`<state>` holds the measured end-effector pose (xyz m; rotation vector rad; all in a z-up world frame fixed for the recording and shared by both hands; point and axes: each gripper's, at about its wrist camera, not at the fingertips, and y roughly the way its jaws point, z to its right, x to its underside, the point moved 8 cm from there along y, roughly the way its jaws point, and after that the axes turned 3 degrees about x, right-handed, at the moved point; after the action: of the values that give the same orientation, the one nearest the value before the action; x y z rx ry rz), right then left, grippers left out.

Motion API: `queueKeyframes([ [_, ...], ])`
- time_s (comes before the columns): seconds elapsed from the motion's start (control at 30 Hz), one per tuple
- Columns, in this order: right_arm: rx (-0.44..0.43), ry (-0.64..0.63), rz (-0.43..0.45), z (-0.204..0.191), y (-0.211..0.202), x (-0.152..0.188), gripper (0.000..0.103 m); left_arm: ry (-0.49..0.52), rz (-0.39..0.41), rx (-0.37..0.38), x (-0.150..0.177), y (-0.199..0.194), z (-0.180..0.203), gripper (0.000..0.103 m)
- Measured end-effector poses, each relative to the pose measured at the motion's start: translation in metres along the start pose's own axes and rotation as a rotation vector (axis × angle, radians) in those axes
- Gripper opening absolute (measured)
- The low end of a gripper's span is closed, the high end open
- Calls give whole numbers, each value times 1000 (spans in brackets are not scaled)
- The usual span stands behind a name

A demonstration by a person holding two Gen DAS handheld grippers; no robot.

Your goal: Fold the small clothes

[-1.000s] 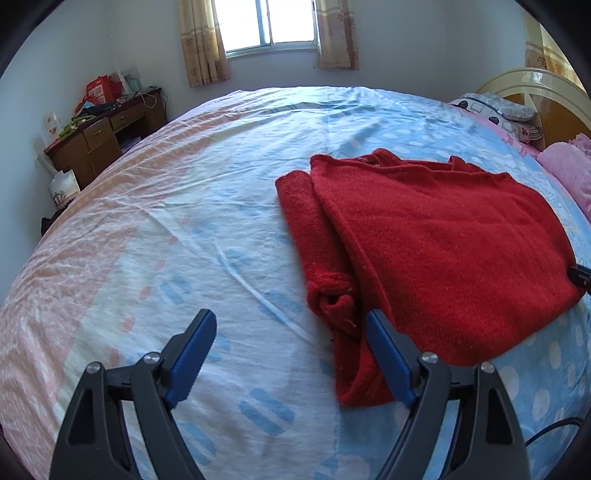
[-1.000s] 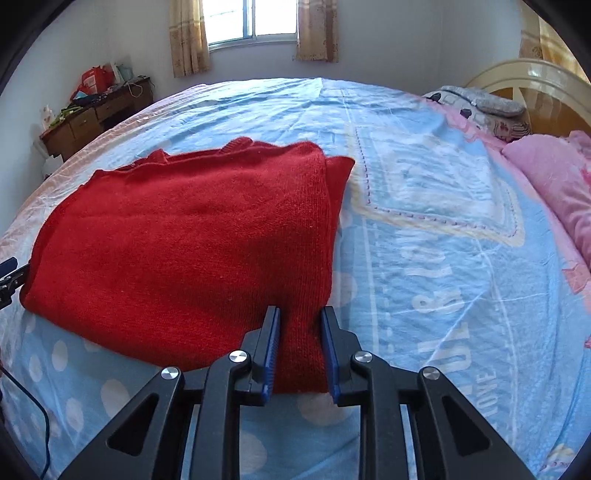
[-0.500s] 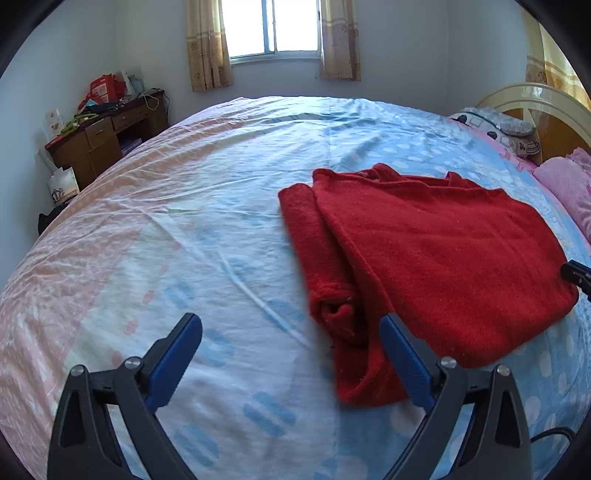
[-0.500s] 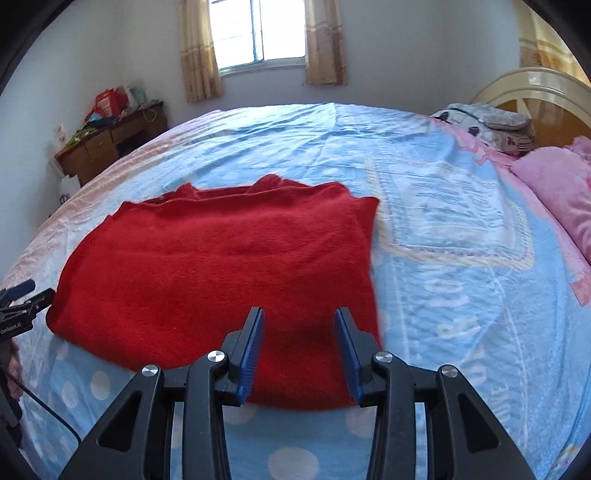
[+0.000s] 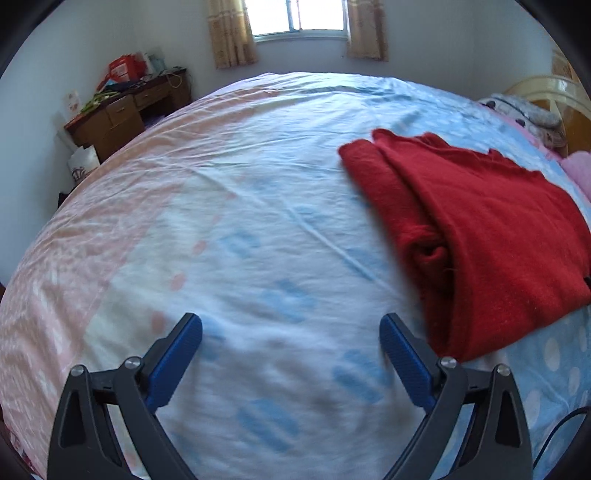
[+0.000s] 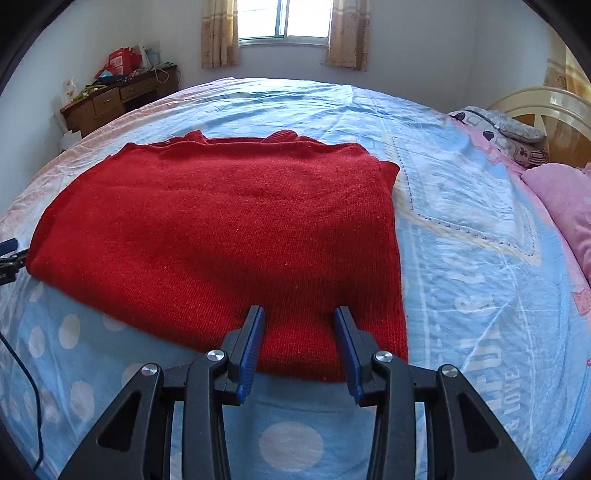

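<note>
Right gripper has just let go, fingers now spread above the folded red knitted sweater on the bed; left gripper wide, backing off—this fold looks finished.

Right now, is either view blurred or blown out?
Left wrist view: bed sheet near the open left hand-held gripper is motion-smeared; red sweater edges soft. Right wrist view: sharp knit; window overexposed in both.
</note>
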<state>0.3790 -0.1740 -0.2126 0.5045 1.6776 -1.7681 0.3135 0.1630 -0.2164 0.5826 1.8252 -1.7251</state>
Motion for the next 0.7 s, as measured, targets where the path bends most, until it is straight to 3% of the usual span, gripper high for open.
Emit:
queueKeyframes([
  [0.23, 50, -30, 21, -11, -18, -8, 40, 8, 55, -17, -16, -8, -17, 99],
  [0.3, 27, -70, 72, -29, -32, -16, 41, 2, 66, -10, -23, -7, -22, 100],
  [0.43, -46, -197, 152, -78, -54, -27, 50, -16, 56, 71, -29, -2, -28, 103],
  [0.7, -76, -398, 180, -153, -52, -17, 51, -75, 35, 106, -16, 6, -48, 103],
])
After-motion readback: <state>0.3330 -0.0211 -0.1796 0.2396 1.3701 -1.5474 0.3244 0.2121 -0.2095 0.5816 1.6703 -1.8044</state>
